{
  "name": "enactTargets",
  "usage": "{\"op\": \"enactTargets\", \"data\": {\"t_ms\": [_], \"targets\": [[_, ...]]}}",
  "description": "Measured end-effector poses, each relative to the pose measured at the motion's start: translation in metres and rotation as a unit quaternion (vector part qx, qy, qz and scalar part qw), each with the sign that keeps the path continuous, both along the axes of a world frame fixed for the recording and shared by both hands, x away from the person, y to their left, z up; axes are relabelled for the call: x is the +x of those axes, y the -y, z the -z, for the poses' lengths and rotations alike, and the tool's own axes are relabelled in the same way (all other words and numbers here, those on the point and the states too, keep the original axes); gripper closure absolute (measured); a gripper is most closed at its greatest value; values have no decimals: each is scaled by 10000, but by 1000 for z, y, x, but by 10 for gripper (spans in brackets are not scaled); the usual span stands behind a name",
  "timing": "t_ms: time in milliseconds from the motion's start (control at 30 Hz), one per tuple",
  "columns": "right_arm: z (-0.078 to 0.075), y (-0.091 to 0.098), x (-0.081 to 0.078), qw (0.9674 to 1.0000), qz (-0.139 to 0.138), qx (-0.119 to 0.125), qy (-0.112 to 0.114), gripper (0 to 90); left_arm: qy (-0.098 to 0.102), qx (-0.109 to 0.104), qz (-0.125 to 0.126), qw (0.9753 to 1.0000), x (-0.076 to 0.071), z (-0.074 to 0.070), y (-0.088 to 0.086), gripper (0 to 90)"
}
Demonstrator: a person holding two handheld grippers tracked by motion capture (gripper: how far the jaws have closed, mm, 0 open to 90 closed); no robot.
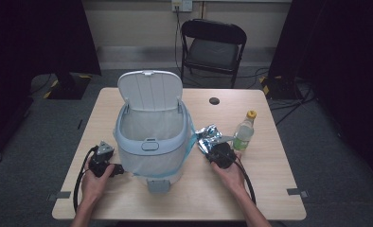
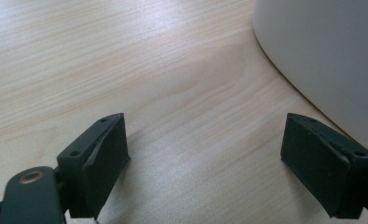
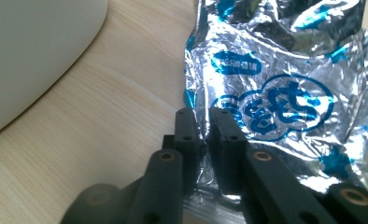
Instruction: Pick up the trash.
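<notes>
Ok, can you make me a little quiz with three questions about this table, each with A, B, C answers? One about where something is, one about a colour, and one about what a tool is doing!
1. Where does the plastic bottle stand?
A. inside the bin
B. on the table, right of the silver wrapper
C. on the chair

2. What colour is the bottle's cap?
A. yellow
B. red
C. black

3. What is the right tool doing?
A. hanging wide open
B. holding the bottle
C. pinching the wrapper's edge

Answers:
1 B, it stands on the wood beside the wrapper in the high view.
2 A, the cap shows yellow.
3 C, the right gripper view shows foil squeezed between the close-set jaws.
</notes>
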State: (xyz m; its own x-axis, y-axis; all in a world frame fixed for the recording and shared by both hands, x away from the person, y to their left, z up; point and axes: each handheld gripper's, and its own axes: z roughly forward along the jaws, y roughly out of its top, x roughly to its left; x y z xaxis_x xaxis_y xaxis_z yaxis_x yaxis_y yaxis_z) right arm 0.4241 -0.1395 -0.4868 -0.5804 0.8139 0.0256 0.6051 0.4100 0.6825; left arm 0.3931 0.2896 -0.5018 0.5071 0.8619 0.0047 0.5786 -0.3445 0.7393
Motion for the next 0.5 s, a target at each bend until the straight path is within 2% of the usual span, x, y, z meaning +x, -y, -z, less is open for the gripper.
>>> {"op": "enactTargets", "data": {"t_ms": [233, 367, 500], "targets": [[2, 7, 3, 9992, 42, 375, -145, 888, -1, -1, 1, 10000, 0, 0, 0, 142], [1, 8, 3, 9989, 29, 466, -103, 894, -2, -1, 2, 10000, 0, 0, 0, 142], [-3, 10, 3, 9977, 34, 672, -82, 896, -3, -2, 3, 10000, 0, 0, 0, 143]]}}
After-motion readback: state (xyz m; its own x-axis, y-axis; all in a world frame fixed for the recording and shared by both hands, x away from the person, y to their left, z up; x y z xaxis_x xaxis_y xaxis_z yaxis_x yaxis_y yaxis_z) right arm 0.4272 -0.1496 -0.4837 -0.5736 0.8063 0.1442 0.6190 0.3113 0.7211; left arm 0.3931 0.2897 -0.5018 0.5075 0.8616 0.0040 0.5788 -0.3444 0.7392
